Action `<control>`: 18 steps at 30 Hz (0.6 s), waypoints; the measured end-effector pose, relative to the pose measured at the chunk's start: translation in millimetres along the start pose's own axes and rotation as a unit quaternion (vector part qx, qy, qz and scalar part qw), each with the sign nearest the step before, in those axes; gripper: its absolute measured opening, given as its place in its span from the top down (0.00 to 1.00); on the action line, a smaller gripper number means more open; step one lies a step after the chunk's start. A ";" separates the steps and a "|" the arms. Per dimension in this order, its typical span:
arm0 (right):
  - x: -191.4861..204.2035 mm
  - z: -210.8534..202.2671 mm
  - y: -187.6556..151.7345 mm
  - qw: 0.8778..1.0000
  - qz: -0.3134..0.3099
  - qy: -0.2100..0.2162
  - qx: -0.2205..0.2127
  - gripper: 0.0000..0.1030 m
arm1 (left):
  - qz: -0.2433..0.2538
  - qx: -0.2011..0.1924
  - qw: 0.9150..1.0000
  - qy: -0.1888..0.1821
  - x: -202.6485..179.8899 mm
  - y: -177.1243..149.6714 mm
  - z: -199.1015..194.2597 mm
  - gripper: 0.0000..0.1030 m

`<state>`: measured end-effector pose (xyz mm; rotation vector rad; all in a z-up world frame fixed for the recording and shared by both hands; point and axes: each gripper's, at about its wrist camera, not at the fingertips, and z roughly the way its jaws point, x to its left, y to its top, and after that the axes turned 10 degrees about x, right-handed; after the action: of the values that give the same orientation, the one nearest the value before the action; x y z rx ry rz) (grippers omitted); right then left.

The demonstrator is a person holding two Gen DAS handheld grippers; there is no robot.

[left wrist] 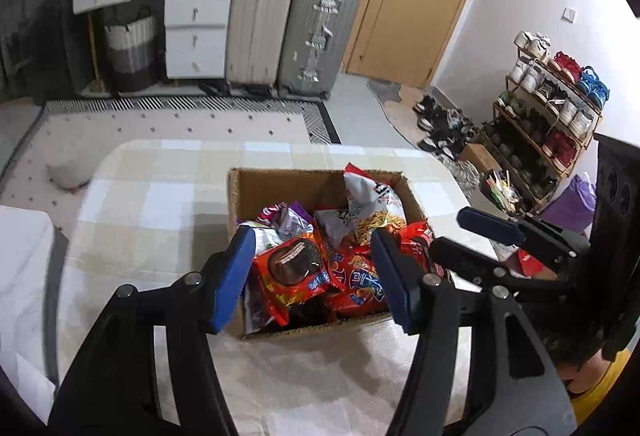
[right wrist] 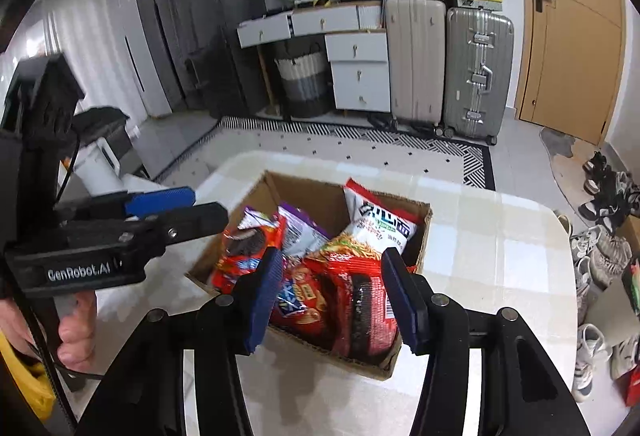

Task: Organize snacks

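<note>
Cardboard box (left wrist: pixel 280 188) on the checked surface (left wrist: pixel 160 204) is packed with snack packs (left wrist: pixel 292 268). Left tool (left wrist: pixel 314 276) and right tool (right wrist: pixel 332 296) hover over it, both open, empty. Looks like packing's done; next move calls for backing off clear.

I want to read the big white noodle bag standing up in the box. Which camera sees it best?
The right wrist view: the white noodle bag faces the camera, its big black lettering unobstructed. In the left wrist view the same bag is turned sideways and crumpled, showing only part of the print.
</note>
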<state>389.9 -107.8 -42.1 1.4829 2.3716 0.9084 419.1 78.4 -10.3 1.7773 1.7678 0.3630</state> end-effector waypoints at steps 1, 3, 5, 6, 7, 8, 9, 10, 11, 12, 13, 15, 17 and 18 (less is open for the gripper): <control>1.7 -5.7 -0.4 1.000 0.001 0.005 -0.006 0.49 | 0.002 -0.009 1.000 0.010 -2.3 -2.6 -7.7 0.43; 6.8 -18.5 -2.2 1.000 0.000 0.006 -0.015 0.49 | 0.008 -0.030 0.999 0.020 -6.1 -9.0 -25.3 0.43; 12.5 -34.1 -4.7 1.000 0.000 0.009 -0.027 0.49 | 0.017 -0.049 0.998 0.034 -14.1 -16.6 -45.4 0.40; 14.8 -41.4 -6.7 0.999 0.003 0.013 -0.033 0.49 | 0.020 -0.060 0.997 0.039 -18.4 -20.9 -57.2 0.38; 18.2 -49.6 -9.5 0.999 0.007 0.019 -0.041 0.49 | 0.023 -0.070 0.996 0.039 -21.8 -25.2 -67.7 0.37; 21.7 -60.2 -12.8 0.998 0.012 0.028 -0.051 0.48 | 0.027 -0.081 0.995 0.042 -25.5 -29.9 -79.6 0.33; 25.2 -68.4 -15.2 0.998 0.012 0.033 -0.058 0.45 | 0.030 -0.091 0.994 0.048 -29.5 -34.7 -92.3 0.29; 29.0 -76.6 -17.8 0.997 0.012 0.036 -0.066 0.43 | 0.032 -0.103 0.993 0.052 -33.0 -39.5 -104.5 0.27; 34.0 -86.9 -20.9 0.996 0.009 0.036 -0.076 0.37 | 0.036 -0.115 0.991 0.052 -36.5 -45.3 -117.8 0.26; 39.7 -99.3 -25.4 0.996 0.005 0.033 -0.088 0.33 | 0.040 -0.126 0.990 0.052 -40.5 -50.9 -131.7 0.23; 45.0 -109.4 -29.2 0.995 0.002 0.031 -0.099 0.31 | 0.042 -0.134 0.989 0.054 -43.7 -56.5 -144.0 0.23; 54.8 -131.9 -37.9 0.992 -0.003 0.031 -0.120 0.24 | 0.045 -0.151 0.986 0.054 -48.9 -69.1 -169.7 0.23; 63.3 -153.6 -46.7 0.990 -0.004 0.033 -0.139 0.16 | 0.046 -0.164 0.984 0.052 -53.0 -81.8 -193.6 0.21; 68.1 -165.9 -52.1 0.988 -0.005 0.035 -0.151 0.14 | 0.046 -0.171 0.983 0.051 -55.3 -88.7 -206.1 0.20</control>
<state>240.8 -129.9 68.2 1.3399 2.1627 1.2714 223.1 63.9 111.3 1.6190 1.5804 0.7613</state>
